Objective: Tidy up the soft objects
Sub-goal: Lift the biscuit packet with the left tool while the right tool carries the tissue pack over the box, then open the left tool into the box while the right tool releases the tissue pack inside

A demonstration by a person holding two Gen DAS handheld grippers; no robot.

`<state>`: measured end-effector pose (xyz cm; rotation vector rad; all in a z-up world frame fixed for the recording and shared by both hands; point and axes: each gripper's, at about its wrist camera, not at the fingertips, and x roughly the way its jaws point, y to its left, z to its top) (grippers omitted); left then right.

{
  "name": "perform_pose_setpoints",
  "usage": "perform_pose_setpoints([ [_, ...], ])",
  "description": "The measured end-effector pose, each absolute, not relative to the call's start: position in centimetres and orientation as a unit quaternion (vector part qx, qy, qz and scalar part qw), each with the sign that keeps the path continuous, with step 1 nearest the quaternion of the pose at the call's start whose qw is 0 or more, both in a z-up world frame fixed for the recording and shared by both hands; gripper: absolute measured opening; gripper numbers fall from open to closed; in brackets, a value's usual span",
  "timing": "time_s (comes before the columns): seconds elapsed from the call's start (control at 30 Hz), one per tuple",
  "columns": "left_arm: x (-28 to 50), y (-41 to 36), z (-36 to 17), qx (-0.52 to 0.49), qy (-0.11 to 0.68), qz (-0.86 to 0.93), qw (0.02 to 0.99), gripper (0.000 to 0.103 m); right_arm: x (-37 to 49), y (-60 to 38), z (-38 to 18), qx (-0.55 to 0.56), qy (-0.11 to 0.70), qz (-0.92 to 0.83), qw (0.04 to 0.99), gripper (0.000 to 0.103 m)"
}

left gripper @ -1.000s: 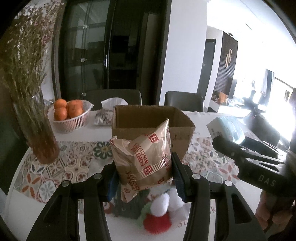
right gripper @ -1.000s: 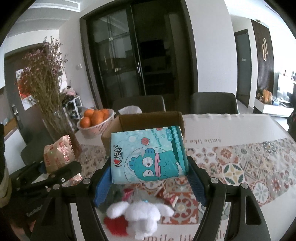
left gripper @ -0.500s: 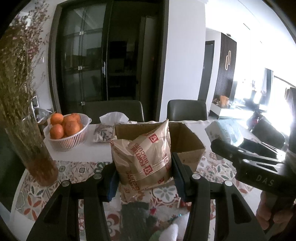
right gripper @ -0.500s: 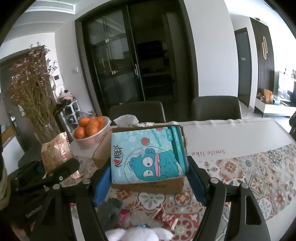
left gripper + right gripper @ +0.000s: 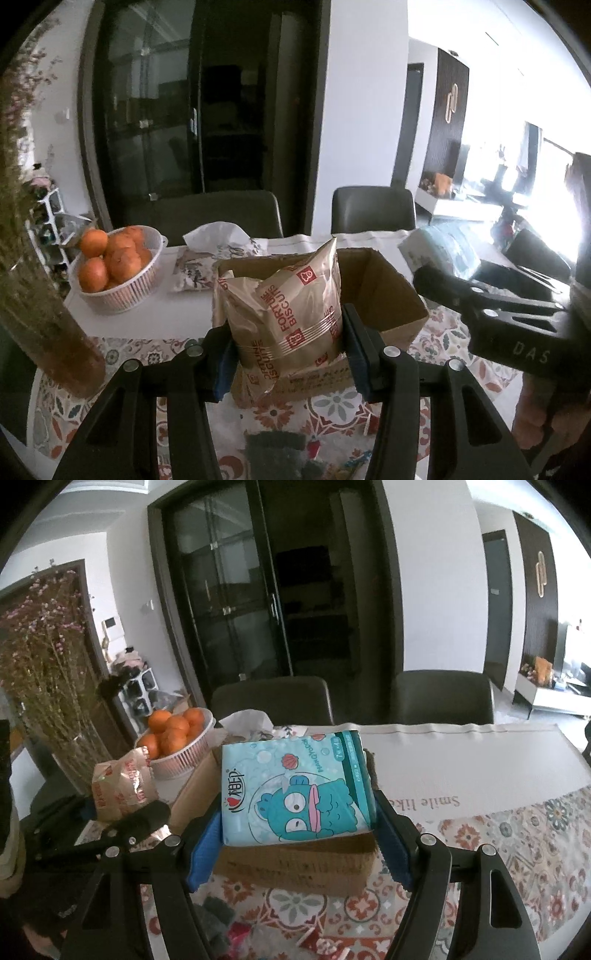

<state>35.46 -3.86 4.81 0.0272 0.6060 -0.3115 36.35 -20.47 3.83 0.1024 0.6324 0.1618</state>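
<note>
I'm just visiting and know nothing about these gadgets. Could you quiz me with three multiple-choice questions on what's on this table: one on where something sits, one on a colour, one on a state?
1. Where is the orange basket from the box, in the left view?
A. left B. right C. inside
2. Main colour of the tissue pack?
A. red B. teal C. black
3. The left gripper is:
A. empty B. clamping the biscuit bag C. holding an orange

Answers: 1 A, the basket stands left of the box. 2 B, teal wrapper with a cartoon. 3 B, both pads press the bag.
</note>
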Motion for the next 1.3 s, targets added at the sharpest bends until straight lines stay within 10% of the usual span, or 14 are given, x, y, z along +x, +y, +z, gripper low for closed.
perform_pose_setpoints([
  [0.77, 44.7, -6.3, 1.6, 0.078, 0.408, -0.175, 0.892, 0.051, 46.9, -21.1, -0.3, 0.051, 0.459, 0.097, 0.882, 0.075],
  [1.3, 45.9, -6.7, 0.0, 0.075, 0.460, -0.170, 0.868, 0.080, 47.7, -21.8, -1.6, 0.098, 0.489, 0.092, 0.862, 0.085],
])
